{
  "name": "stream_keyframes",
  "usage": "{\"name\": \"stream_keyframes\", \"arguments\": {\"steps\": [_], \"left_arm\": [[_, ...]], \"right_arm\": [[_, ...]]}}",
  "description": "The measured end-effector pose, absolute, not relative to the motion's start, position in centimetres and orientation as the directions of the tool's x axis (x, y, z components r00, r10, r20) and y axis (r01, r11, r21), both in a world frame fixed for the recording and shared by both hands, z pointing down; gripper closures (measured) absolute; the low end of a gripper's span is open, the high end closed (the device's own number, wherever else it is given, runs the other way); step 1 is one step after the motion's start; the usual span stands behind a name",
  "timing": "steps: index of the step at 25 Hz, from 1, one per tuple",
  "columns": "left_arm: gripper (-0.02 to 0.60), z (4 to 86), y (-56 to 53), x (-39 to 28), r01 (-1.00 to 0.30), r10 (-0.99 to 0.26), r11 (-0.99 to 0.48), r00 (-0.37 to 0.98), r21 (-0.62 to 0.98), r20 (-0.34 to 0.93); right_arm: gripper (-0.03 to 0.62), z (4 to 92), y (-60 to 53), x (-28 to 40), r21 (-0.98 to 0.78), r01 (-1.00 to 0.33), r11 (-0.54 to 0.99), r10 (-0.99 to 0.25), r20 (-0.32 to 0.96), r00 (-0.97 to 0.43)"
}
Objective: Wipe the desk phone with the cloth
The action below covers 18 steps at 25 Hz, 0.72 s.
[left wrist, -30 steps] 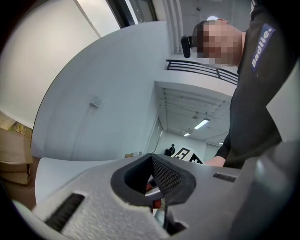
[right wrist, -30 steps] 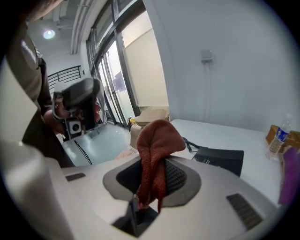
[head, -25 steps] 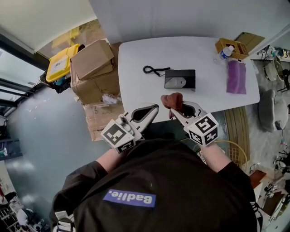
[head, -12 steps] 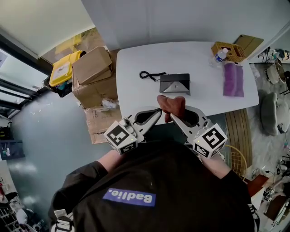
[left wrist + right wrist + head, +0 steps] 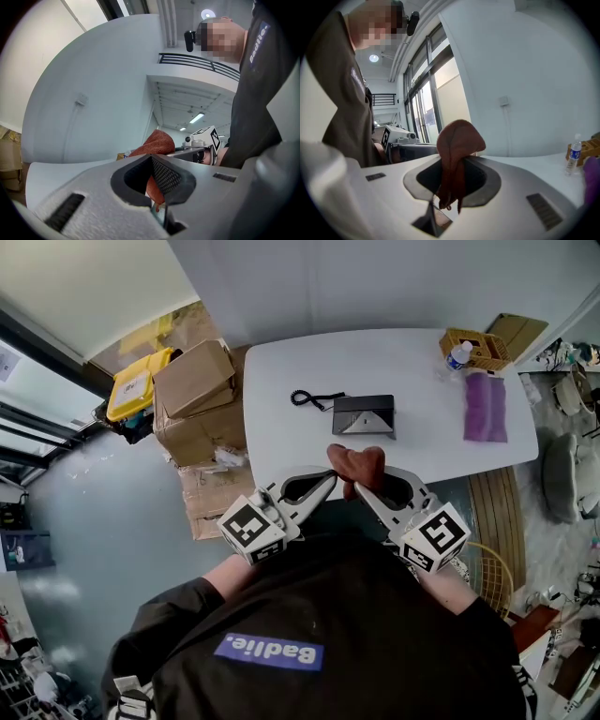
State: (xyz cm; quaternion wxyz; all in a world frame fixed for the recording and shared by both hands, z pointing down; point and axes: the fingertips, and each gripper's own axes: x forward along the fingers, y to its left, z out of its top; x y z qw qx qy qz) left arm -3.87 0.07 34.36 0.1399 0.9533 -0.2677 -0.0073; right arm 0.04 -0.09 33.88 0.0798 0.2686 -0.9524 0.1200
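Note:
The black desk phone lies on the white table, its coiled cord trailing left. Both grippers are held off the table's near edge, close to my body. A reddish-brown cloth bunches up between their tips. My right gripper is shut on the cloth, which hangs down through its jaws. My left gripper meets the cloth from the left, and a strip of the cloth sits pinched in its shut jaws. The phone is well beyond both grippers.
A wicker basket and a water bottle stand at the table's far right, with a purple cloth beside them. Cardboard boxes and a yellow bin sit on the floor left of the table.
The left gripper's tip has closed in on the cloth from the left and now touches it. Both grippers have drawn slightly nearer my body.

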Motion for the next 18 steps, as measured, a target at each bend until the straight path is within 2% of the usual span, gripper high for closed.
{"name": "stream_keyframes", "arguments": {"steps": [9, 18], "left_arm": [[0.572, 34.0, 0.0, -3.7, -0.517, -0.519, -0.814, 0.852, 0.265, 0.068], [0.572, 33.0, 0.6, -3.2, -0.483, -0.503, -0.841, 0.864, 0.242, -0.027]], "right_arm": [[0.506, 33.9, 0.0, 0.3, -0.173, -0.539, 0.824, -0.500, 0.226, -0.836], [0.505, 33.7, 0.4, 0.5, -0.160, -0.541, 0.826, -0.501, 0.232, -0.834]]}}
